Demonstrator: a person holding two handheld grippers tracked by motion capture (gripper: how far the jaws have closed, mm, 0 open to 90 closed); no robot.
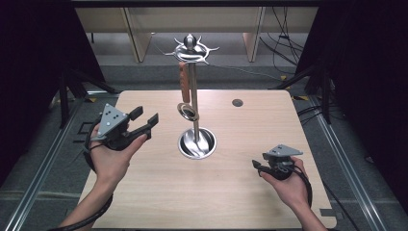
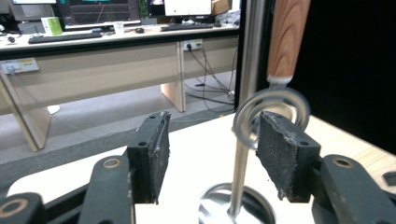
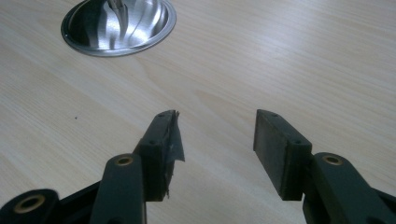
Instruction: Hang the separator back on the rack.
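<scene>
One polished steel rack (image 1: 194,101) stands mid-table: a single upright pole on a round dished base (image 1: 197,143), crowned by a ring of curved hooks (image 1: 191,50). One utensil with a wooden handle and a coiled wire ring at its lower end (image 1: 185,91) hangs from a hook, close beside the pole. The light wooden table (image 1: 231,192) also carries one small dark grommet (image 1: 237,102). The left gripper (image 1: 146,121) is held just left of the pole, jaws wide apart and gripping nothing; in the left gripper view the coil shows past its right pad (image 2: 280,156). The right gripper (image 1: 255,164) sits low near the table's right edge, well apart from the rack, jaws open and empty.

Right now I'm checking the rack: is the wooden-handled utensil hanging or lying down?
Hanging: the wooden-handled utensil dangles upright from the stand's top hooks.
</scene>
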